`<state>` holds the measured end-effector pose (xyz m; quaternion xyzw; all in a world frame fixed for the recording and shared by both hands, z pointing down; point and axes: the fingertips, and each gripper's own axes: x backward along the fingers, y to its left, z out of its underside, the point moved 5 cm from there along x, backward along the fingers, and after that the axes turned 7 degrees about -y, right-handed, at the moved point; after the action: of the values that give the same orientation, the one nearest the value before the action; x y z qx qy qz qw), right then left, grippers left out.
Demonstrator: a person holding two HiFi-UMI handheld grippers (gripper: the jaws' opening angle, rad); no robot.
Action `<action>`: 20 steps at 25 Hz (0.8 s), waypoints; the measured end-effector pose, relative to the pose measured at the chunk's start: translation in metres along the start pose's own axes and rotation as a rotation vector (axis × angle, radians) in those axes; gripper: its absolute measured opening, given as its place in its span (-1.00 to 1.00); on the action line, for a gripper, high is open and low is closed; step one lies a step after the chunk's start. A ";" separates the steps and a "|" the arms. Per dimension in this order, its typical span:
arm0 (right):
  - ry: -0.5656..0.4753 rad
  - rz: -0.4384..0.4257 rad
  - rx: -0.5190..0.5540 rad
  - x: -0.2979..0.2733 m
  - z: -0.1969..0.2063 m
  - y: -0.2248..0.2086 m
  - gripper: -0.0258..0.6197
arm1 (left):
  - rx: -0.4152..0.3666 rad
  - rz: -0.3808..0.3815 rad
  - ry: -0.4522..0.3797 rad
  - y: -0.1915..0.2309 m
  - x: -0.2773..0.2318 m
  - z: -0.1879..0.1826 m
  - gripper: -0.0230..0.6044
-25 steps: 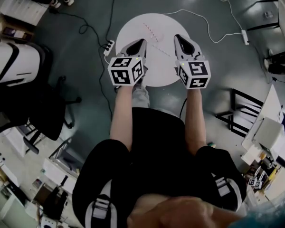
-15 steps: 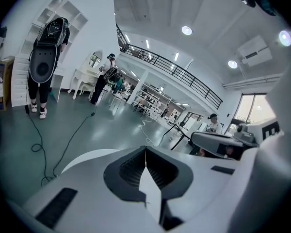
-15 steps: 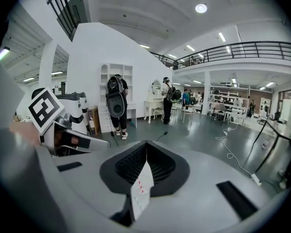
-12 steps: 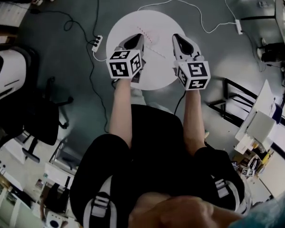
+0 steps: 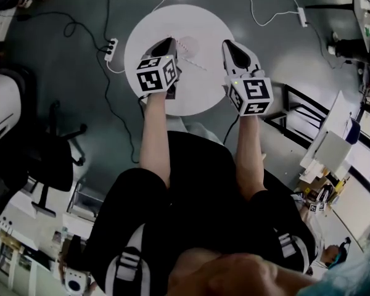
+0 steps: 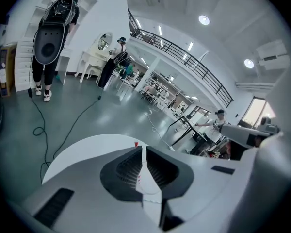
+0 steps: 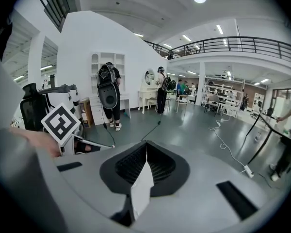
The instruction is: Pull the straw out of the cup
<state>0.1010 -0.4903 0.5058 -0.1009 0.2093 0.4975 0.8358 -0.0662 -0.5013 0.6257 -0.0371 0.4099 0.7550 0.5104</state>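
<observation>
Chair: a black office chair (image 5: 52, 159) stood on the grey floor (image 5: 68, 85) at far left.
Power strip: a white power strip (image 5: 111, 45) lay on the floor just left of the counter, its cable running off.
Left claw: the left claw (image 5: 168, 42) was held over the round white counter (image 5: 194, 94), jaws pressed together with nothing gripped.
Straw: a thin straw (image 5: 191, 53) with red marks lay flat on the counter between the two claws, close to the left claw's tip.
Right claw: the right claw (image 5: 227, 44) was held over the counter's right side, jaws closed tip to tip and empty.
Person: the person (image 5: 203, 184), in black with bare forearms, stood at the counter's near edge.
</observation>
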 end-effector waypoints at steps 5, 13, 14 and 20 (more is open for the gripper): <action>0.016 0.011 -0.013 -0.012 0.003 -0.007 -0.86 | -0.002 -0.016 0.059 0.007 -0.018 0.009 -0.68; 0.051 0.014 -0.018 -0.020 0.009 -0.009 -0.86 | 0.063 -0.018 0.052 0.017 -0.032 0.014 -0.68; 0.051 0.016 -0.018 -0.019 0.009 -0.009 -0.86 | 0.077 -0.009 0.044 0.016 -0.032 0.014 -0.68; 0.044 0.019 -0.012 -0.015 0.007 -0.006 -0.86 | 0.048 0.005 0.004 0.009 -0.028 0.015 -0.83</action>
<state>0.1017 -0.5020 0.5185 -0.1149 0.2257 0.5041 0.8257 -0.0546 -0.5131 0.6537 -0.0252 0.4292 0.7460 0.5086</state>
